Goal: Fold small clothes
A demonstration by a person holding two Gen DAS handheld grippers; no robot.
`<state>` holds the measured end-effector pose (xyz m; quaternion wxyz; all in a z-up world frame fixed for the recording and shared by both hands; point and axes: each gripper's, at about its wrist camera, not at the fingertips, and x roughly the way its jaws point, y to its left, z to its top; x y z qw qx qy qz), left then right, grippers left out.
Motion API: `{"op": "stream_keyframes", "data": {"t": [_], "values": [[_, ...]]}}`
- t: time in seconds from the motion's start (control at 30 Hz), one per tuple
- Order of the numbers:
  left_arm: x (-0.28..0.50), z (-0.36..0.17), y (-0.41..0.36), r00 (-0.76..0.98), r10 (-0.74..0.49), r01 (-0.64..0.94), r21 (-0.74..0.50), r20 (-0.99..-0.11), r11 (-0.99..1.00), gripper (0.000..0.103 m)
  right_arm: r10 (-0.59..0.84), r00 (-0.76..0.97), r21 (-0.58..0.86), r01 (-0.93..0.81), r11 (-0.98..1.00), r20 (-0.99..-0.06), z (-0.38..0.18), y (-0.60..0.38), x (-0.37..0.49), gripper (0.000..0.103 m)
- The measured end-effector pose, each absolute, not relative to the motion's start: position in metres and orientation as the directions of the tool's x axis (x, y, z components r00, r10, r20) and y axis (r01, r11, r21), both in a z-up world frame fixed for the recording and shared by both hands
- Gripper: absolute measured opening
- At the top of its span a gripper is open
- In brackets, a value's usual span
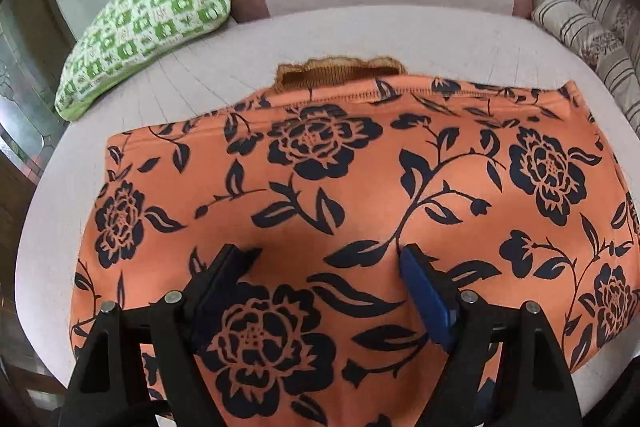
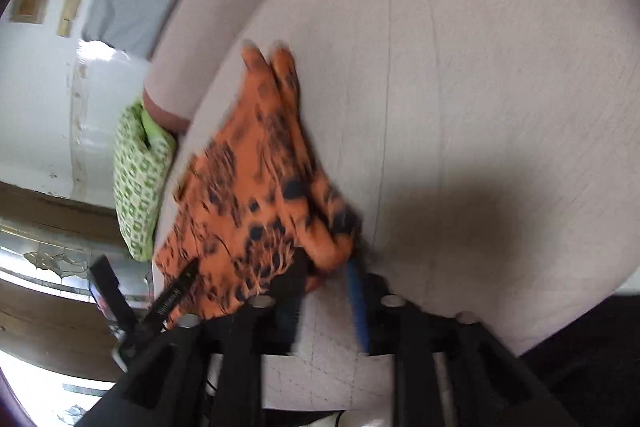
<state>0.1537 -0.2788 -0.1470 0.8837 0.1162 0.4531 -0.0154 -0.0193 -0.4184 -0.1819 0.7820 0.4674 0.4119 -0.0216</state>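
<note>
Pale grey cushion [image 1: 360, 39] of a sofa carries the orange floral garment [image 1: 360, 187], spread flat at its centre. At 10 o'clock lies a green checked pillow [image 1: 148, 23], at 2 o'clock a striped cushion [image 1: 592, 39]. The left gripper [image 1: 328, 259] hovers over the cloth with fingers spread. The right gripper [image 2: 326, 267] has fingers apart beside the cloth's edge; the view is blurred.

Both wrist views look down, close — sharing the orange floral garment [image 1: 360, 187] [image 2: 256, 195] and the green pillow [image 1: 148, 23] [image 2: 138, 179]
</note>
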Motion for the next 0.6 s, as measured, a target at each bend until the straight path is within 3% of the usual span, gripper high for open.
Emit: {"op": "stream_keyframes", "data": {"t": [0.03, 0.07, 0.23, 0.4, 0.43, 0.47, 0.5, 0.53, 0.6], "values": [[0.155, -0.147, -0.279, 0.59, 0.076, 0.134, 0.19, -0.804, 0.973, 0.082, 0.327, 0.687, 0.715, 0.404, 0.571, -0.649, -0.169, -0.428, -0.023, 0.066], [0.155, -0.148, -0.279, 0.593, 0.073, 0.137, 0.19, -0.802, 0.972, 0.082, 0.318, 0.706, 0.721, 0.387, 0.574, -0.632, -0.16, -0.434, -0.021, 0.08], [0.153, -0.152, -0.276, 0.603, 0.047, 0.137, 0.162, -0.796, 0.977, 0.083, 0.401, 0.726, 0.725, 0.193, 0.661, -0.559, -0.13, -0.444, 0.058, 0.081], [0.152, -0.153, -0.27, 0.608, 0.023, 0.148, 0.141, -0.794, 0.979, 0.083, 0.451, 0.625, 0.697, 0.219, 0.683, -0.637, -0.159, -0.444, 0.155, 0.078], [0.152, -0.153, -0.269, 0.61, 0.017, 0.152, 0.137, -0.792, 0.979, 0.084, 0.448, 0.611, 0.684, 0.223, 0.694, -0.653, -0.165, -0.442, 0.163, 0.071], [0.152, -0.154, -0.268, 0.612, 0.01, 0.156, 0.133, -0.791, 0.979, 0.084, 0.449, 0.586, 0.666, 0.222, 0.712, -0.675, -0.171, -0.44, 0.172, 0.045], [0.152, -0.154, -0.267, 0.614, 0.003, 0.162, 0.13, -0.789, 0.978, 0.084, 0.437, 0.564, 0.649, 0.251, 0.718, -0.701, -0.178, -0.441, 0.178, 0.026], [0.152, -0.154, -0.267, 0.617, -0.003, 0.167, 0.127, -0.787, 0.978, 0.085, 0.433, 0.568, 0.652, 0.26, 0.712, -0.7, -0.178, -0.443, 0.179, 0.016], [0.154, -0.155, -0.265, 0.623, -0.016, 0.175, 0.119, -0.782, 0.977, 0.086, 0.379, 0.629, 0.625, 0.223, 0.748, -0.679, -0.155, -0.44, 0.172, 0.012]]}}
